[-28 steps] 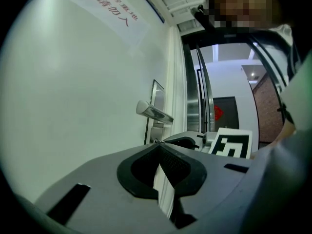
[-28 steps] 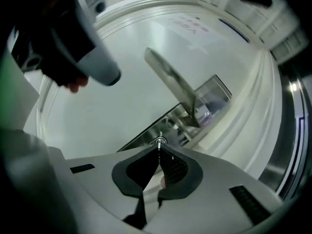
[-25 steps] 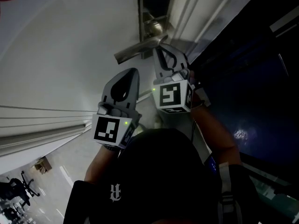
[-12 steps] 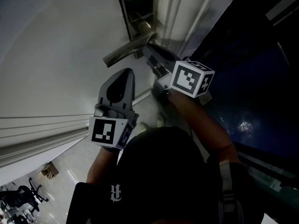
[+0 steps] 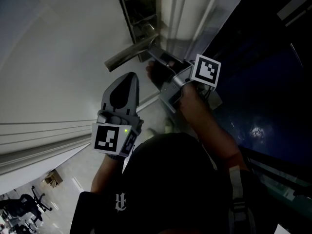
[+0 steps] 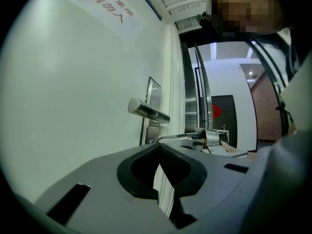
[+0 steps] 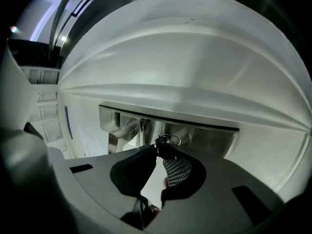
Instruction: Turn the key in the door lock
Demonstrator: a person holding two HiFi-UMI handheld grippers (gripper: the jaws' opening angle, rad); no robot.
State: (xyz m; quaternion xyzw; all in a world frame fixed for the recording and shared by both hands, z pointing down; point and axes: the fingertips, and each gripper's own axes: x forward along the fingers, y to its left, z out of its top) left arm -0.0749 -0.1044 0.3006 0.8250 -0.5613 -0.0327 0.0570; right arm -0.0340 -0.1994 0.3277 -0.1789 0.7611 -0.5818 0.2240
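Right gripper [image 7: 158, 149]: jaws closed on the dark head of the key [image 7: 162, 143], its small ring [image 7: 169, 139] showing just past the tips; the key sits at the steel lock plate [image 7: 204, 136], beside the base of the handle [image 7: 121, 136]; the keyhole itself is covered by the jaws. In the head view this gripper reaches under the handle to the plate on the white door [image 5: 58, 43], its marker cube [image 5: 207, 71] tilted toward the door edge. Left gripper [image 6: 159, 145]: tips together, nothing between them; held off the door below the handle, apart from plate and key, pointing up along the door.
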